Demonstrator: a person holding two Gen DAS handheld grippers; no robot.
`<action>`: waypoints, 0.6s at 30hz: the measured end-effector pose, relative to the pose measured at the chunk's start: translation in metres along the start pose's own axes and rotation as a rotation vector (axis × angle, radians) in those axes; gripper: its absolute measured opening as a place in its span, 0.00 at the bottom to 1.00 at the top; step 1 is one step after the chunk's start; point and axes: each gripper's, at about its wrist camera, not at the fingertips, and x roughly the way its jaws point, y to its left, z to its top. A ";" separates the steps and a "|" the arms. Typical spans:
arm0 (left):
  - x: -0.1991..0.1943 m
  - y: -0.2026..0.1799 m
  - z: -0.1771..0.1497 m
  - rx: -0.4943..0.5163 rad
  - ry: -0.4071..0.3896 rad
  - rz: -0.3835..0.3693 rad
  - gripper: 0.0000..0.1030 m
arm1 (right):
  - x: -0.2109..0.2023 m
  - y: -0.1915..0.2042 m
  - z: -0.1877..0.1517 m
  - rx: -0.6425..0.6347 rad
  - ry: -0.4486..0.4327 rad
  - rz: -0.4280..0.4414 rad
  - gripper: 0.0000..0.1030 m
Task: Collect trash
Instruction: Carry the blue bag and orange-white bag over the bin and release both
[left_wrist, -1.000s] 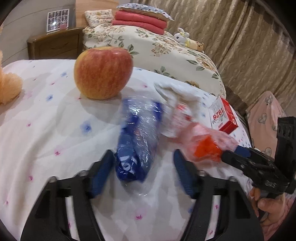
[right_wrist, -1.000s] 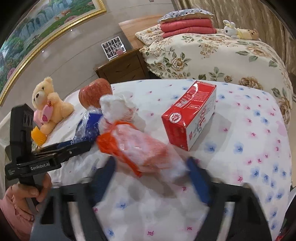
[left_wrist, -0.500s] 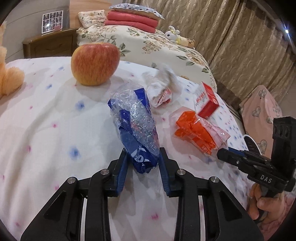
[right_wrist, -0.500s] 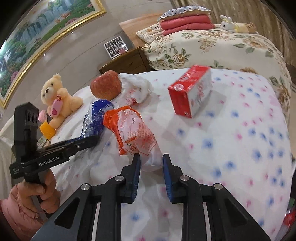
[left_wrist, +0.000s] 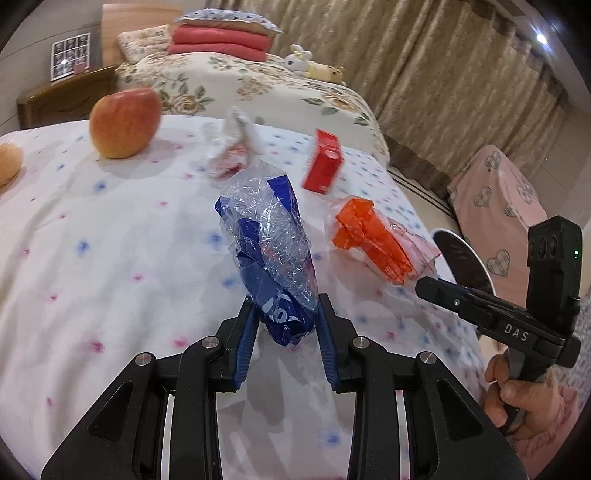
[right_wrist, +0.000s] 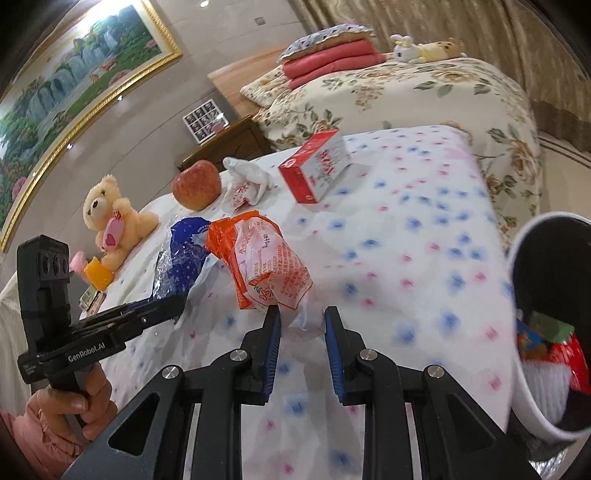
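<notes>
Wall: a big painting (right_wrist: 70, 92) in a gold frame hangs on it.
Curtains (left_wrist: 424, 62): tan, wavy, shut.
Bed (right_wrist: 406, 92): a flowery cover, with red blankets (right_wrist: 328, 59) folded under a pillow.
Nightstand (left_wrist: 62, 96): brown wood, beside the bed, with a photo frame (left_wrist: 70, 55) on top.
Light: warm and bright.

Bedspread (right_wrist: 424, 229): open patterned cloth is lying between the red carton (right_wrist: 317, 166) and the bin (right_wrist: 524, 369) at its right edge.

Far side: apple (left_wrist: 123, 122), crumpled white wrapper (right_wrist: 247, 184) and the carton are standing close together, narrowing the gaps.

Left edge: teddy bear (right_wrist: 110, 218) is blocking.

Near centre: blue wrapper (left_wrist: 273, 254) and orange wrapper (right_wrist: 262, 262) are crowding side by side.
</notes>
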 end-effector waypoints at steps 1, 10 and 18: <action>0.000 -0.004 -0.001 0.004 0.003 -0.008 0.29 | -0.005 -0.002 -0.002 0.004 -0.007 -0.004 0.23; -0.001 -0.046 -0.017 0.074 0.027 -0.053 0.29 | -0.038 -0.028 -0.020 0.063 -0.052 -0.047 0.23; 0.006 -0.077 -0.023 0.124 0.046 -0.081 0.29 | -0.062 -0.049 -0.036 0.100 -0.078 -0.081 0.23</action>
